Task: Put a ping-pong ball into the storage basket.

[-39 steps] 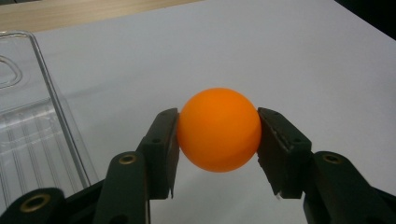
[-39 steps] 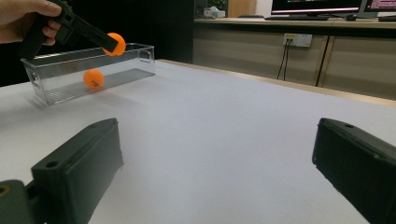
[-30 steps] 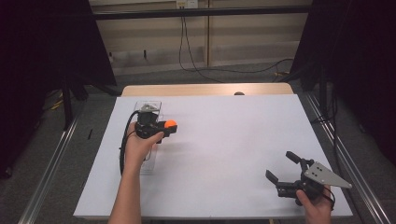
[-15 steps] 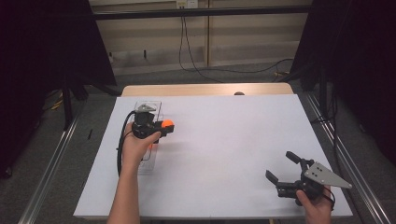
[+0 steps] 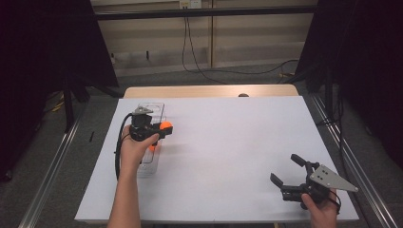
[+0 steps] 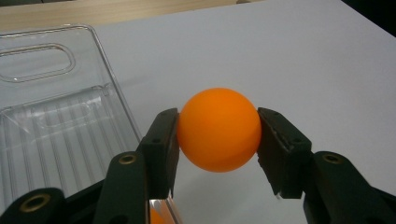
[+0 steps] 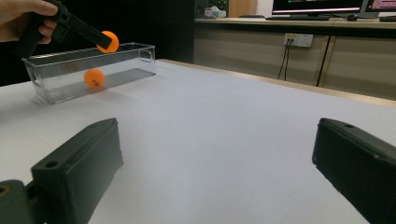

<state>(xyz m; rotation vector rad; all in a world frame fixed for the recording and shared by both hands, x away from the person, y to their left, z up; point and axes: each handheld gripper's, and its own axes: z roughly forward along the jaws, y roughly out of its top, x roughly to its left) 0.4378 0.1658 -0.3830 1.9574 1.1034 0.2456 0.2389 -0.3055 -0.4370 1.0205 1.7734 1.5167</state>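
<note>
My left gripper [image 5: 160, 128] is shut on an orange ball [image 5: 165, 126] and holds it above the right long wall of a clear plastic bin [image 5: 152, 108] at the table's left. In the left gripper view the ball [image 6: 218, 129] sits squeezed between both black pads, with the bin [image 6: 56, 116] to its left. A second orange ball [image 7: 94, 77] lies inside the bin [image 7: 121, 65]. My right gripper [image 5: 284, 167] rests near the front right corner, open, with nothing between its fingers [image 7: 79, 172].
The white table top [image 5: 228, 142] stretches between the two hands. A wooden strip [image 5: 209, 90] runs along its far edge with a small dark object [image 5: 243, 95] on it. Metal rails flank both sides of the table.
The left gripper has carried the ball a little to the left, closer over the bin. The right gripper has stayed put.
</note>
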